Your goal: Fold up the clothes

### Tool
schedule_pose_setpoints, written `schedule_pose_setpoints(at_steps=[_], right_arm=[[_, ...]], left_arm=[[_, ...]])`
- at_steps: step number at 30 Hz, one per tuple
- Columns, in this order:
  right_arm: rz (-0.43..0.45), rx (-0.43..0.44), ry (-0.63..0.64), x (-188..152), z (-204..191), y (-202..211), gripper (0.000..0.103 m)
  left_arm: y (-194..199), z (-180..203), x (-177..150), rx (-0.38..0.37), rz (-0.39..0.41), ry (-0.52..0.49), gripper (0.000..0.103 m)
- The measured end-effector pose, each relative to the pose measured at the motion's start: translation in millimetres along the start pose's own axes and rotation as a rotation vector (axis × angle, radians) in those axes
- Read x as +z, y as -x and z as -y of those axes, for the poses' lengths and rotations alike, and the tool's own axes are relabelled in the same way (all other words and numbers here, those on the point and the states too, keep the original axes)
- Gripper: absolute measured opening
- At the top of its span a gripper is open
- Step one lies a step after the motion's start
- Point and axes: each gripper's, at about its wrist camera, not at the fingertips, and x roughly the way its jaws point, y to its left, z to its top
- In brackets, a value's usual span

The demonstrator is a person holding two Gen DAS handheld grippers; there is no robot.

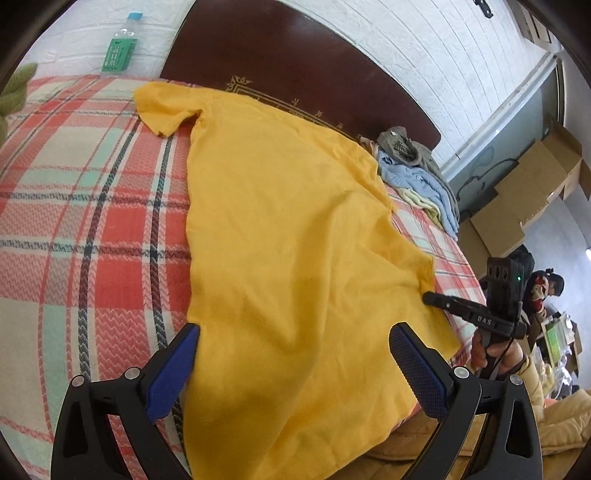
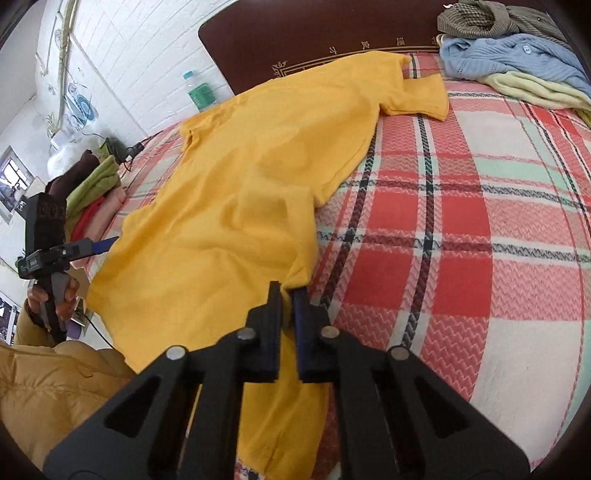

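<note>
Fingers first: the right gripper (image 2: 287, 295) is clenched on a bunched edge of the yellow T-shirt (image 2: 236, 192), cloth pinched between its pads near the shirt's lower right side. From the left wrist view, the left gripper (image 1: 293, 345) stands spread wide, its blue pads (image 1: 173, 373) on either side of the near hem and pressing on nothing — released.

Only a small pinch of fabric is held, so I judge that a quick pull could slip it free or drag the whole shirt across the plaid bedspread (image 2: 461, 229), spoiling the flat lay. With the left side unheld, a fold led by one hand may also land crooked.

Lying spread on the bed, the shirt runs with its long axis from the near edge to the far dark headboard (image 2: 314, 33) — hem near, sleeves and shoulders far. Beyond it to the right sits a heap of other clothes (image 2: 509, 55); a water bottle (image 2: 197, 92) stands far left.
</note>
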Motion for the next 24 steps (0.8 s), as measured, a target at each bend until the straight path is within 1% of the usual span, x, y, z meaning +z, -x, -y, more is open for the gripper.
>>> schedule_pose_setpoints(at_steps=[1, 6, 7, 9, 10, 11, 12, 13, 15, 16, 19, 22, 24], right_arm=[[0.014, 0.019, -0.009, -1.9, 0.9, 7.7, 0.007], [0.076, 0.101, -0.031, -13.0, 2.1, 51.9, 0.007], [0.074, 0.108, -0.024, -15.2, 0.8, 56.1, 0.007], [0.031, 0.087, -0.002, -19.1, 0.5, 54.8, 0.008], [-0.001, 0.080, -0.001, -20.6, 4.0, 51.9, 0.011], [-0.031, 0.061, 0.000, -21.4, 7.0, 48.4, 0.026], [-0.057, 0.026, -0.001, -21.4, 9.1, 44.1, 0.051], [-0.066, 0.007, 0.000, -21.0, 11.5, 43.3, 0.059], [-0.027, 0.019, 0.003, -17.9, 17.9, 52.7, 0.060], [0.007, 0.028, -0.004, -14.6, 22.7, 59.8, 0.060], [0.090, 0.024, -0.055, 2.0, 41.1, 73.0, 0.060], [0.127, 0.012, -0.098, 23.5, 60.4, 72.2, 0.061], [0.136, 0.022, -0.128, 39.8, 75.0, 65.6, 0.061]], left_arm=[[4.0, 5.5, 1.5, 0.003, 0.010, -0.008, 0.102], [19.6, 39.5, 9.3, -0.054, 0.038, -0.111, 0.102], [19.8, 48.2, 11.0, -0.069, 0.037, -0.139, 0.102], [13.4, 63.9, 12.2, -0.088, 0.023, -0.186, 0.102], [7.2, 72.5, 13.2, -0.080, 0.011, -0.213, 0.102], [0.8, 81.1, 14.3, -0.069, -0.001, -0.239, 0.102], [-5.7, 89.0, 14.5, -0.066, -0.015, -0.264, 0.102], [-12.2, 96.9, 14.7, -0.064, -0.030, -0.288, 0.102], [-25.3, 112.8, 11.8, -0.115, -0.066, -0.314, 0.102], [-31.7, 121.3, 9.4, -0.139, -0.085, -0.327, 0.102], [-55.0, 153.0, 1.2, -0.183, -0.151, -0.398, 0.102], [-82.1, 191.1, -6.3, -0.234, -0.220, -0.485, 0.102], [-98.2, 210.3, -9.7, -0.235, -0.252, -0.522, 0.102]])
